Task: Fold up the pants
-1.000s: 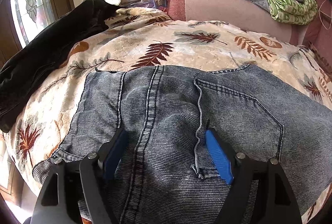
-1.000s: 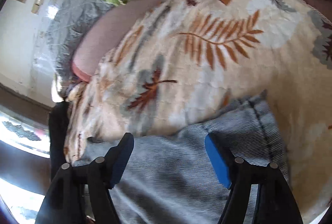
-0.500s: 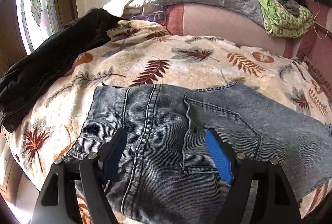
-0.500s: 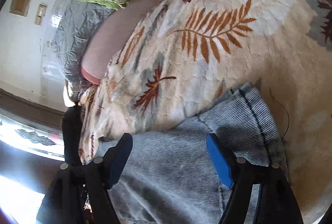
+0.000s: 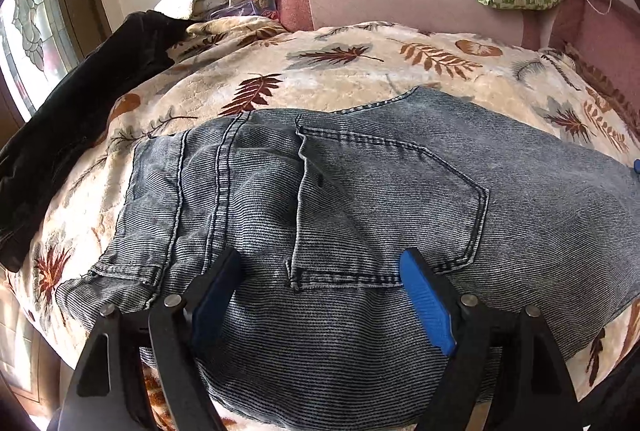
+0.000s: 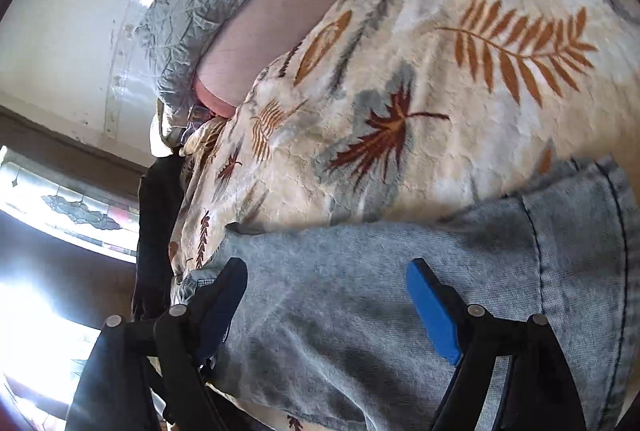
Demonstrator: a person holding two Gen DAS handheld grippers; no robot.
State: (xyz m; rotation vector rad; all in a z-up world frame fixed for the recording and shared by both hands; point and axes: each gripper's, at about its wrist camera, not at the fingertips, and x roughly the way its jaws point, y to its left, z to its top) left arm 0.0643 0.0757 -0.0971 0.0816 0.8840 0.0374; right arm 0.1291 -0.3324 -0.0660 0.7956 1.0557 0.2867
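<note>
Hovering over folded jeans (image 5: 360, 199) on a leaf-print blanket (image 5: 360, 79), we spread both grippers, left (image 5: 320, 291) and right (image 6: 326, 295), gripping nothing.

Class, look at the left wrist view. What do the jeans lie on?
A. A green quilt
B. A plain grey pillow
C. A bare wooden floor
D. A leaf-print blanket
D: the jeans lie spread flat on the cream leaf-print blanket, which shows around their edges.
</note>
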